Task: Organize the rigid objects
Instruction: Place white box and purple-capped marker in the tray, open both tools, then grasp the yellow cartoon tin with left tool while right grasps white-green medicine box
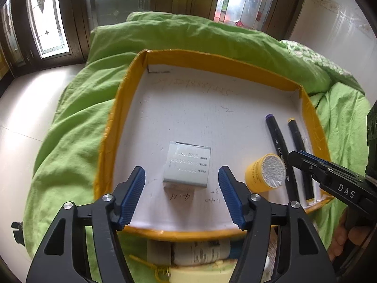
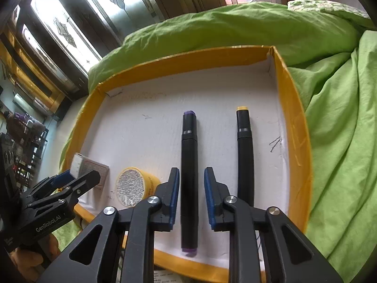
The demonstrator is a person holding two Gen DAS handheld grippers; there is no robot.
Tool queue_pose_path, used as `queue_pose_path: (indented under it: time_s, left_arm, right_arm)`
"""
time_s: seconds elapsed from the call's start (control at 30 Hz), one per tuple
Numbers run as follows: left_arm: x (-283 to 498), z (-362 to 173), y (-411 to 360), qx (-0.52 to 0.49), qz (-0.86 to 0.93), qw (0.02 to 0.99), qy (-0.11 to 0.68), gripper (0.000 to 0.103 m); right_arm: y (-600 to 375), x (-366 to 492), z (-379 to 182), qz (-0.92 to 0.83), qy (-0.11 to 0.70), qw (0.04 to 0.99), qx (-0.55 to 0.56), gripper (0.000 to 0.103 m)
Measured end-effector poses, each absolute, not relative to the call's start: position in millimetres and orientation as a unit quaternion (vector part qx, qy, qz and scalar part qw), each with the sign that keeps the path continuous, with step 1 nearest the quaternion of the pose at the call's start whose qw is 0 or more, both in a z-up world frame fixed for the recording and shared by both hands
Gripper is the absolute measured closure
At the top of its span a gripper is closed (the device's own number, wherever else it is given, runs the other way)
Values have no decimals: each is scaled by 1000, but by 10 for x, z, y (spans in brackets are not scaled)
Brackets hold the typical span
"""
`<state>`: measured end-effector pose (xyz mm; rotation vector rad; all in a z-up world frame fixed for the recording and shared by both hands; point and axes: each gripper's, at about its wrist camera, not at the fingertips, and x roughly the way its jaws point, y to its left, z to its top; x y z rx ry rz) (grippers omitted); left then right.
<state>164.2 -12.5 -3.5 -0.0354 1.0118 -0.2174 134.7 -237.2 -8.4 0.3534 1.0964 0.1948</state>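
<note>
Grey box, yellow jar, two markers in tray; both grippers' fingers apart, empty.

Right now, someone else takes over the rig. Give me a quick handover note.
Left gripper: open, the small grey box lies flat on the tray floor ahead of its jaws, untouched.
Right gripper: jaws slightly apart around the purple-capped marker, pads not pressing on it.
In the yellow-rimmed tray: box at left, yellow tub on its side in the middle, purple marker and yellow-capped marker side by side at right.
Done: four items in the tray.
Left: a bottle and other items on the green sheet below the tray's near edge.
</note>
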Motion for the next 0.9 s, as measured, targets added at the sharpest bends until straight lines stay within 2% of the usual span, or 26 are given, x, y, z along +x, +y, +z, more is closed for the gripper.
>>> queue_pose_path:
  time_s: [0.13,0.2,0.4,0.53,0.7,0.9]
  left_arm:
    - [1447,114,26,-33,-105,876,469,38]
    - [1328,149,138,-42,-100,879,464,36]
    - [954,63,634,-108,-71,873,470,33]
    - [753,-82,745,-169,-79,851,491,33]
    - [627,-9,455,-150,-106,859,478,33]
    - [765,-143,133,-150,-102,838,514,33]
  right_arm:
    - [-2426,1203,112,94,500,843,175,64]
    - [-2473,1093,223,94,490,847,182,47]
    - [-2556,758,439,108,478,847,209,24]
    - [-2557,506,478,119,481,842,213,22]
    - [-2546,230,433,123,495,833,215,22]
    - [-2506,120,316,110,515,823,213,22]
